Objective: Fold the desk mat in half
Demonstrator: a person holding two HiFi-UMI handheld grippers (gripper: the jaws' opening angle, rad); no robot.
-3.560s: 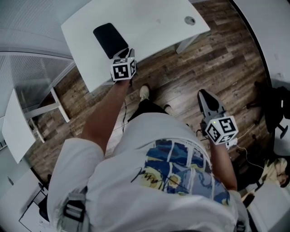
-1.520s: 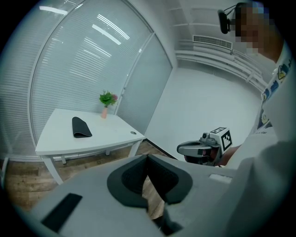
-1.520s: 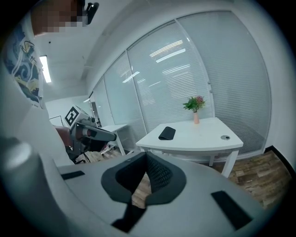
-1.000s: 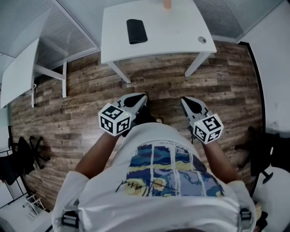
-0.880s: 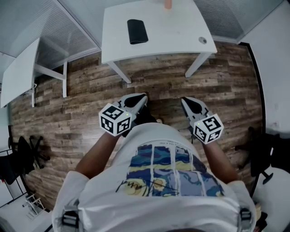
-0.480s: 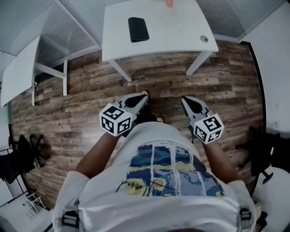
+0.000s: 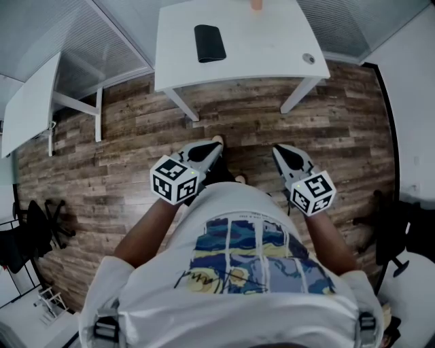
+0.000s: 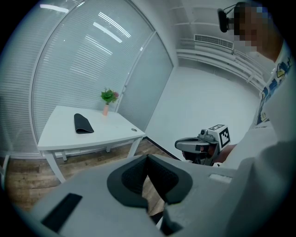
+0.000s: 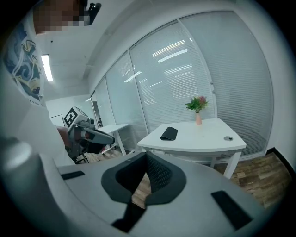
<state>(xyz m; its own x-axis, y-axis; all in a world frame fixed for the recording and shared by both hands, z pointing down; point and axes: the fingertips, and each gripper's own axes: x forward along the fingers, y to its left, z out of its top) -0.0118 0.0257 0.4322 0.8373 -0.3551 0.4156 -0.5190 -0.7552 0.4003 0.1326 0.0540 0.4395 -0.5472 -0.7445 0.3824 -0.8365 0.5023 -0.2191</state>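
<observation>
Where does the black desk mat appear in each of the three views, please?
Head view: the desk mat is near the top, left of centre, on the white desk.
Left gripper view: the mat is left of centre, on the desk's left half.
Right gripper view: the mat is just right of centre.
Shared landmark: the pink vase at the desk's far edge, right of the mat in every view.

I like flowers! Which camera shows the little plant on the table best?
The right gripper view: the plant stands whole and clearest there, leaves above its vase, against the blinds. The left gripper view shows it whole too, but a bit smaller. The head view catches only the vase's bottom at the top edge.
</observation>
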